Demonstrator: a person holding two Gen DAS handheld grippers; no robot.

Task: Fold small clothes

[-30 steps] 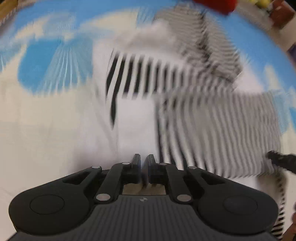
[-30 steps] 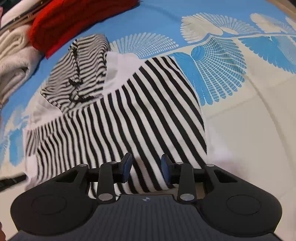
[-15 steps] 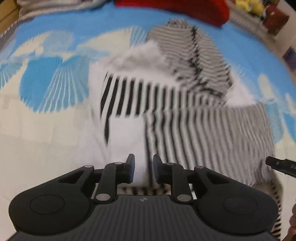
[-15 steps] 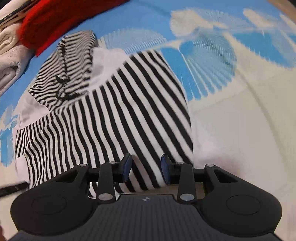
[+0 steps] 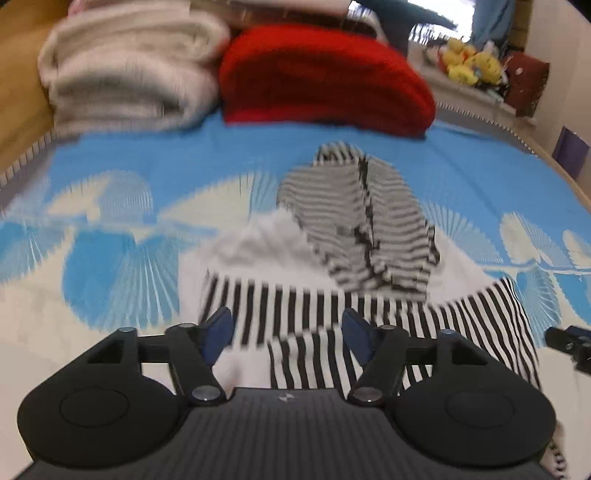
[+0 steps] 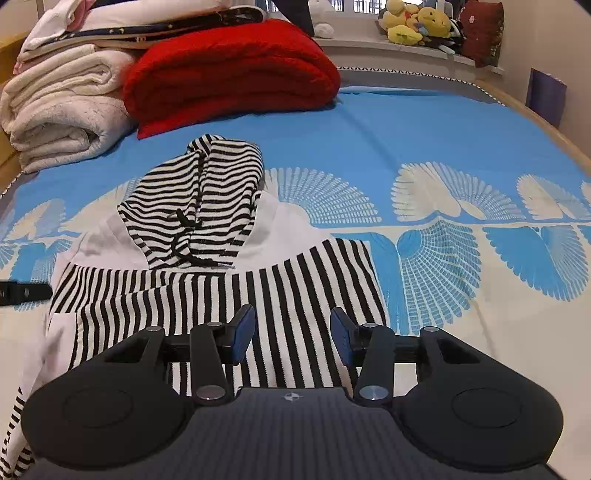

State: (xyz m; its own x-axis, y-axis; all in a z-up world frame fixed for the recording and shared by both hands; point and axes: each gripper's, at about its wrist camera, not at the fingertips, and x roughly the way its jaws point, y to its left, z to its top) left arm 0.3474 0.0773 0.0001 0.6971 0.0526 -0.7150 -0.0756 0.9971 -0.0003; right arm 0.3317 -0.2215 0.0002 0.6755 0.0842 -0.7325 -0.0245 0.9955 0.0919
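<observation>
A black-and-white striped hoodie (image 6: 207, 295) lies flat on the bed (image 6: 424, 122), on its blue-and-cream patterned cover, near the front edge and towards the left side as the right wrist view shows it. Its hood (image 6: 195, 203) points to the far edge, with a dark drawstring across it; the sleeves are folded in over the body, so the stripes run in two bands that meet in a seam across the middle.

The left gripper (image 5: 286, 332) has just been opening; its jaws now stand wide apart above the hoodie's near-left part, and no cloth is between them. The right gripper (image 6: 288, 332) has also just been opening; its jaws are parted over the hoodie's near-right part, the pads clear of the fabric. In each view, the other gripper's tip shows at the picture's side edge, beside the hoodie's side hem.

At the far-left corner of the bed a folded cream blanket (image 6: 62, 110) sits against the wooden frame, and a folded red blanket (image 6: 232, 74) lies just beside it, near the hood but apart from it. The whole right half of the bed, out to its curved wooden edge, is bare cover. Beyond the far edge, yellow plush toys (image 6: 413, 22) sit on a ledge.
</observation>
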